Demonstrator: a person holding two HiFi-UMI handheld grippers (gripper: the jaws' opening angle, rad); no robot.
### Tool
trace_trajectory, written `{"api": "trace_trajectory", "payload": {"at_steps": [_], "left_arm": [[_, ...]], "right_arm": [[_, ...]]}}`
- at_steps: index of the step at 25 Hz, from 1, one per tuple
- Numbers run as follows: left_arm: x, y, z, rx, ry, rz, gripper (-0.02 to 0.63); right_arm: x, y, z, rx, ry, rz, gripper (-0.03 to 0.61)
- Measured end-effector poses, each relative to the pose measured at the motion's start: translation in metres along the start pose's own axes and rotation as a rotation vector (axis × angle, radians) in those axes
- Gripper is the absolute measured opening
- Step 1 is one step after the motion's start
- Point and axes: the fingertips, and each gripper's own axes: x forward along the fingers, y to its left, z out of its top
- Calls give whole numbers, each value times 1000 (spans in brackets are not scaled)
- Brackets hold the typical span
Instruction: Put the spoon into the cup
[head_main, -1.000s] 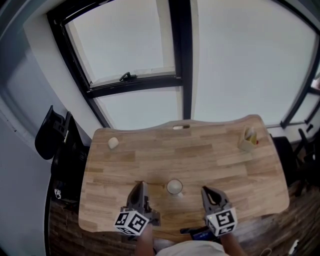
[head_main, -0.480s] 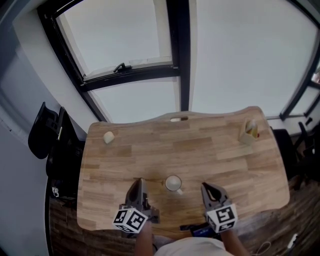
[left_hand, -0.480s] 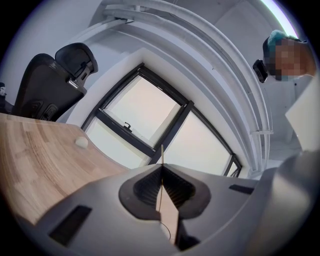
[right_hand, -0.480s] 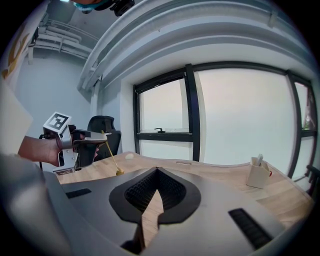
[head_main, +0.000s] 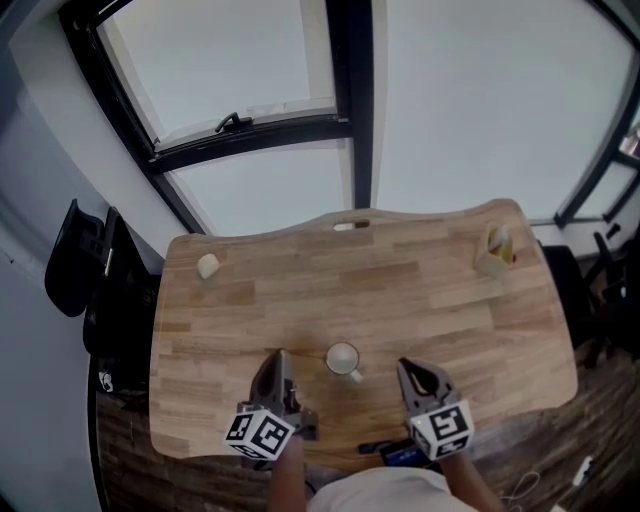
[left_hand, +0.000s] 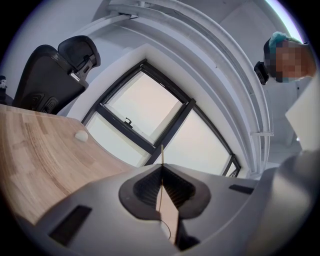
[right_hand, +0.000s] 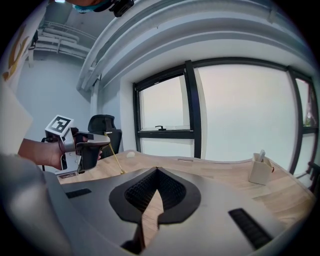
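A small white cup stands upright on the wooden table, near its front edge. My left gripper hovers just left of the cup, shut on a thin gold spoon. In the right gripper view the spoon slants down from the left gripper toward the tabletop. My right gripper is right of the cup, a short way off. Its jaws meet at the tips with nothing between them. The cup is hidden in both gripper views.
A beige holder with something standing in it is at the table's far right. A small pale lump lies at the far left. A black chair stands off the left edge. Large windows rise behind the table.
The head view has drifted a little, so table and cup sit slightly higher in frame. Both grippers keep their places beside the cup, the left still holding the spoon.
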Motion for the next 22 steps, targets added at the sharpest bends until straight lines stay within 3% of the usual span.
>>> {"api": "trace_trajectory", "payload": {"at_steps": [22], "left_arm": [[13,26,-26,-46,60,31,3]], "right_arm": [[23,-3,-12,40,48,33,-3]]}}
